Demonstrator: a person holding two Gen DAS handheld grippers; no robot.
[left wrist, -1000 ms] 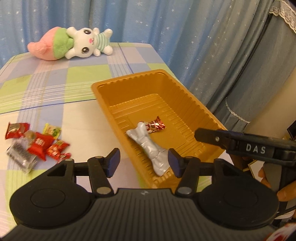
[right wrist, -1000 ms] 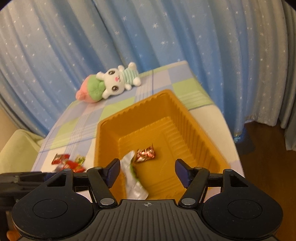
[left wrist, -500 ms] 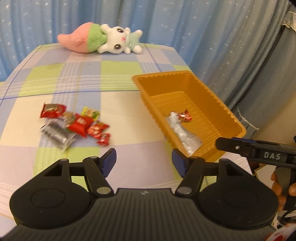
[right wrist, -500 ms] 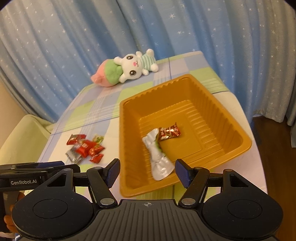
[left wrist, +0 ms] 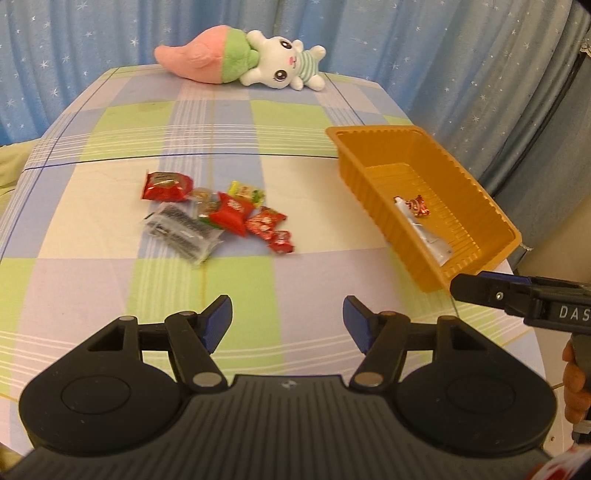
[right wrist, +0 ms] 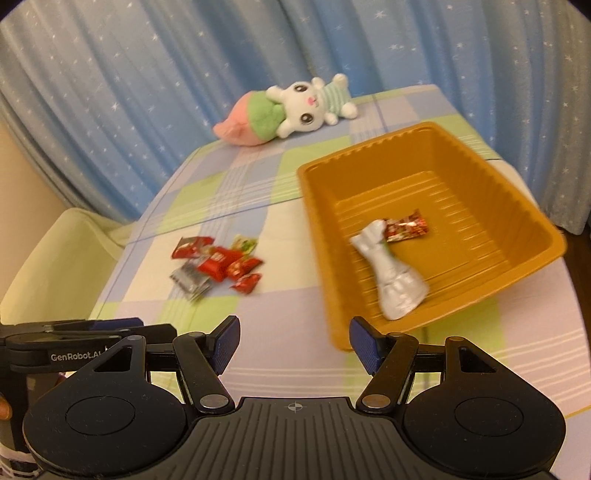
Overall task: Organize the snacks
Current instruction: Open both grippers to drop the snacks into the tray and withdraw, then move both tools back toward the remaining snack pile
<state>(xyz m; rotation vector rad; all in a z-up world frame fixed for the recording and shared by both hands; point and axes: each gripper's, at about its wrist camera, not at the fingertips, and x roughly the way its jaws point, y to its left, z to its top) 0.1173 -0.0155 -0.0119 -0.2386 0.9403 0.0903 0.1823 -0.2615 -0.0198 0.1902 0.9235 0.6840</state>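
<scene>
Left tool [left wrist: 287,319] was spread wide, nothing between its blue pads [left wrist: 218,321], hovering over the checked surface [left wrist: 110,291] on the near side of the snack pile [left wrist: 218,216]. Right tool [right wrist: 293,345] was also spread wide and held nothing, near the front corner of the orange tray [right wrist: 517,206].

The pile sat on the surface well left of the tray [left wrist: 480,199], packets touching and overlapping: a red packet [left wrist: 167,185] at the far left, a clear packet with dark print [left wrist: 183,232] at the near left, a bigger red packet [left wrist: 232,214] in the middle, a yellow-green packet [left wrist: 246,192] behind it, two small red packets [left wrist: 266,221] [left wrist: 281,242] at the right end. Same pile seen from the right wrist camera [right wrist: 218,264], blurred.

Inside the tray lay a silver packet [right wrist: 391,277] lengthwise toward the near wall, and a small red foil candy [right wrist: 406,229] touching its far end. In the left wrist view both showed partly behind the tray wall, silver packet [left wrist: 424,230] and candy [left wrist: 417,205].

A plush bunny [left wrist: 240,61] lay on its side at the far edge of the surface, in front of the blue star curtain [left wrist: 92,33]. The other tool's arm poked in at the edge of each view
</scene>
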